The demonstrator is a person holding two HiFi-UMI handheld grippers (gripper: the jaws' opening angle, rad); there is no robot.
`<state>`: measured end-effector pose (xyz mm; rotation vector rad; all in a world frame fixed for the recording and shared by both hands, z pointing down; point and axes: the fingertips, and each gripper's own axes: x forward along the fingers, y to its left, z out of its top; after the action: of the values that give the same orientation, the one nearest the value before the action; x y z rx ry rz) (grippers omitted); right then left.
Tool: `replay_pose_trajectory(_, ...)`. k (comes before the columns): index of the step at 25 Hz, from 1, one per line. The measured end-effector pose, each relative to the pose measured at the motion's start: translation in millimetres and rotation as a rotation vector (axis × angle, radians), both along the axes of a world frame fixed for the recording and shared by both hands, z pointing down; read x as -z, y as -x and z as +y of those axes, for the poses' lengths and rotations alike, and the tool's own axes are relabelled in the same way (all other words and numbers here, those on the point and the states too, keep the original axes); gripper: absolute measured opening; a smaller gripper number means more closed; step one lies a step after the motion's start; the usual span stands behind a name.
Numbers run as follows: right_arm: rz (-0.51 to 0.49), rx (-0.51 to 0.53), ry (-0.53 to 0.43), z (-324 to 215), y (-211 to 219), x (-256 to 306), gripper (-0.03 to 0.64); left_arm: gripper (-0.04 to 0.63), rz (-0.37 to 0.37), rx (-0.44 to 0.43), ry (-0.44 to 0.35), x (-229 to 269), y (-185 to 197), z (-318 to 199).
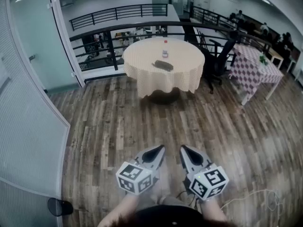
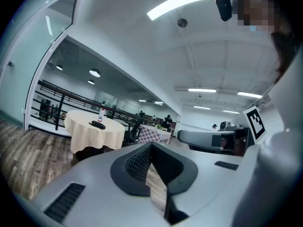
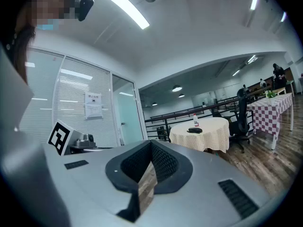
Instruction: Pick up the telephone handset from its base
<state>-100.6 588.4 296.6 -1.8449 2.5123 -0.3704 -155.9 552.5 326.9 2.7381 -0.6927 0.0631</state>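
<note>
you look to be at the approach: left claw (image 1: 156, 152) and right claw (image 1: 189, 154) both pinched closed, empty, the telephone (image 1: 163, 65) well away on the round table (image 1: 142, 79), so walk over and open one.

The round tabletop (image 1: 189, 56) stands on a plank floor (image 1: 142, 122), draped in a pale checked cloth (image 1: 156, 82) that hangs down all round its edge; a dark phone (image 1: 163, 65) lies flat near the middle, a little toward the near edge; a small pale bottle (image 1: 165, 48) stands upright behind it, nearer the far edge; the two are apart.
</note>
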Motion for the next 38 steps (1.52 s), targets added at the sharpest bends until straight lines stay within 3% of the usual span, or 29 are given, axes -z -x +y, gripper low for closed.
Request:
replay_pose_trajectory(11, -0.021, 0.005, 0.004, -4, -7, -9, 0.009, 0.006, 0.001, -0.020, 0.005, -6, -18, 0)
replay_pose_trajectory(16, -0.087, -0.005, 0.003, -1, -14, -13, 0.009, 0.006, 0.004, -0.020, 0.009, -7, -24, -1)
replay_pose_trajectory(31, -0.081, 0.003, 0.039, 6, -46, -30, 0.009, 0.006, -0.024, -0.030, 0.033, -26, -57, 19)
replay_pose_trajectory(38, -0.078, 0.009, 0.065, -10, -56, -37, 0.009, 0.006, -0.025, -0.042, 0.035, -26, -71, 4)
